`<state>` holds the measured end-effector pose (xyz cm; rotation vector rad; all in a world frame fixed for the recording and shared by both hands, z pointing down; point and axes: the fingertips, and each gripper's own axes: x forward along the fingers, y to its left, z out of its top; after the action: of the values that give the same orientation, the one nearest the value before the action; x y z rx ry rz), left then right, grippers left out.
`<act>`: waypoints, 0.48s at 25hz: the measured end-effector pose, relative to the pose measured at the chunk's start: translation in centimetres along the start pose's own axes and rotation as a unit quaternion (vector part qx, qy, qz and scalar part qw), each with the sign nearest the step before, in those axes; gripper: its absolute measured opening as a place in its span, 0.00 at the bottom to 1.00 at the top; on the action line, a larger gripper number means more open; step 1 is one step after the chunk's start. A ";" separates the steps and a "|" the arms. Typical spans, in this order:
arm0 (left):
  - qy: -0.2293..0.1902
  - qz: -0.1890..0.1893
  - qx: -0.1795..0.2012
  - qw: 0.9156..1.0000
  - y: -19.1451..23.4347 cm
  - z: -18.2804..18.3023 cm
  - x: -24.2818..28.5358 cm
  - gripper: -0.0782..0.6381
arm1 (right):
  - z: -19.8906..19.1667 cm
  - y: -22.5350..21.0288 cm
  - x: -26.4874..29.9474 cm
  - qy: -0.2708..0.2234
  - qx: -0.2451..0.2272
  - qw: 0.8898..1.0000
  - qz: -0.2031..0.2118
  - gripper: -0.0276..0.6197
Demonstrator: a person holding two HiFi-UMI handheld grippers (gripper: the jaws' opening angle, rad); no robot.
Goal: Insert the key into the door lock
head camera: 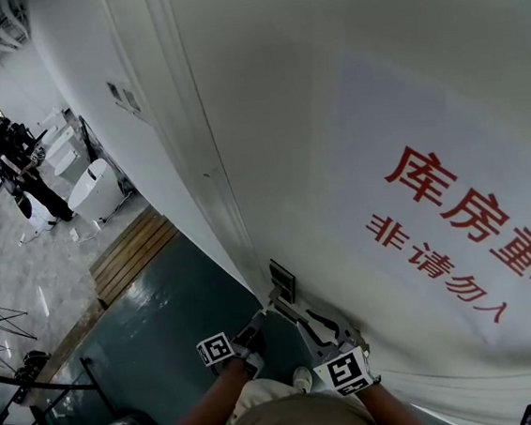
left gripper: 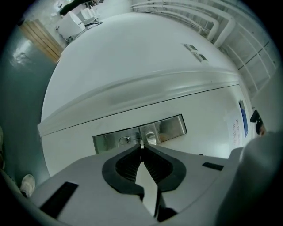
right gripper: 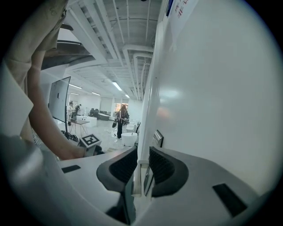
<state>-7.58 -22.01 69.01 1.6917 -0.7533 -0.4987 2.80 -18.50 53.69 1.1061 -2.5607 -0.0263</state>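
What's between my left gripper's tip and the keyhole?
Left gripper view: only bare lock plate. The left gripper, jaws shut on a thin sliver, probably the key, points just beside the keyhole.

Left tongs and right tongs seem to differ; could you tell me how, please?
The left tongs are shut, a thin sliver, likely the key, at their tips; the right tongs stand apart, a narrow strip showing in their gap. The left tongs face the lock plate head-on; the right tongs look along the door. Both are near it.

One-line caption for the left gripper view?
Left gripper, shut on a key, its tip just right of the keyhole in the metal lock plate.
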 end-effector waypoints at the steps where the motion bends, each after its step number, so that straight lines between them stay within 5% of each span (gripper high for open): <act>1: 0.000 0.003 -0.006 1.000 0.3 0.0 0.2 0.15 | 0.0 0.0 0.0 0.000 0.000 1.000 0.000 0.18; 12: 0.005 -0.008 -0.030 0.999 0.9 -0.8 2.0 0.15 | -0.2 0.5 -0.1 0.005 -0.003 1.000 0.013 0.18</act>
<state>-5.89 -23.01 70.23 1.6440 -0.7108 -0.5200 2.60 -18.11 53.97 1.0680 -2.5641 -0.0222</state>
